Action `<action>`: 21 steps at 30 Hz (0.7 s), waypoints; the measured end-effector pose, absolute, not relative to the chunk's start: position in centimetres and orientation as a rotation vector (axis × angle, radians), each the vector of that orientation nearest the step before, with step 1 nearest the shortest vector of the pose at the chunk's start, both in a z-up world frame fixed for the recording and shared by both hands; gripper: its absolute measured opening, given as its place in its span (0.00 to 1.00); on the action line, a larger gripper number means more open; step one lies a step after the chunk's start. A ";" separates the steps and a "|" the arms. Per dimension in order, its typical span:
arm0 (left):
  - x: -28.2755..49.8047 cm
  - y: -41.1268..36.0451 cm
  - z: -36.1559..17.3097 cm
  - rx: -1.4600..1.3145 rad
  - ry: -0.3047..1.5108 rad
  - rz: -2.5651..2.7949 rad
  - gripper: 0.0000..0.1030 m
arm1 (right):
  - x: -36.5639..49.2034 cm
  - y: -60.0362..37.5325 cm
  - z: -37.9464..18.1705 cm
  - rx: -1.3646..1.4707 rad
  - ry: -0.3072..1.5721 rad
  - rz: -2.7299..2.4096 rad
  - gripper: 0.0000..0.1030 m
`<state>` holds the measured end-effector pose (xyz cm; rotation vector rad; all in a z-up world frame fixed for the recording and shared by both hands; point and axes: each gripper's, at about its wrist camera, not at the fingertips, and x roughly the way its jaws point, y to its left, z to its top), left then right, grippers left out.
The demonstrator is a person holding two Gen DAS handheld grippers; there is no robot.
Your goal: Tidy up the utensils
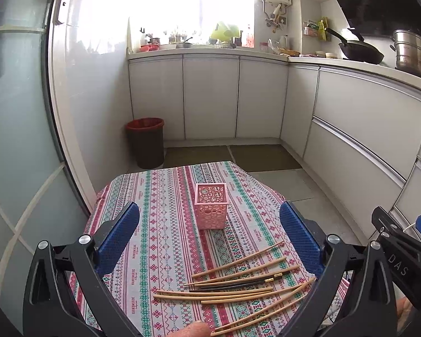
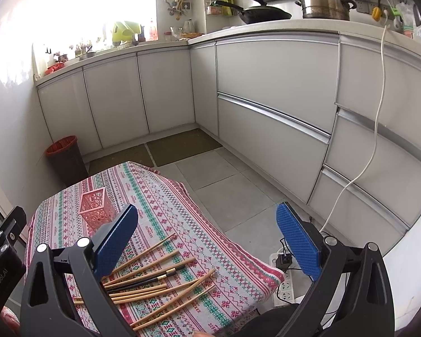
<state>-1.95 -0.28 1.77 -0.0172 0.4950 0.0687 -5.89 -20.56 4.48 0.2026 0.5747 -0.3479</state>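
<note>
A pink perforated square holder point(image 1: 211, 206) stands upright and empty in the middle of a small table covered by a patterned cloth point(image 1: 160, 224). Several tan chopsticks point(image 1: 238, 289) and two black ones point(image 1: 244, 280) lie loose on the cloth in front of it. My left gripper point(image 1: 210, 236) is open and empty, held above the near part of the table. My right gripper point(image 2: 207, 238) is open and empty, over the table's right edge; the holder point(image 2: 96, 209) and the chopsticks point(image 2: 160, 280) lie to its left.
A dark bin with a red liner point(image 1: 147, 141) stands on the floor beyond the table. White cabinets point(image 2: 266, 106) run along the back and right. A power strip with cables point(image 2: 285, 278) lies on the floor right of the table.
</note>
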 end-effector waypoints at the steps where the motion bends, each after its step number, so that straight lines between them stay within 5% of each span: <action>1: -1.9 -0.3 1.8 -0.016 0.496 0.068 0.93 | -5.9 -20.6 4.5 0.203 0.575 -0.349 0.93; 21: -0.1 -1.7 -0.3 0.023 0.578 0.021 0.93 | -5.4 -21.7 2.8 0.227 0.626 -0.344 0.93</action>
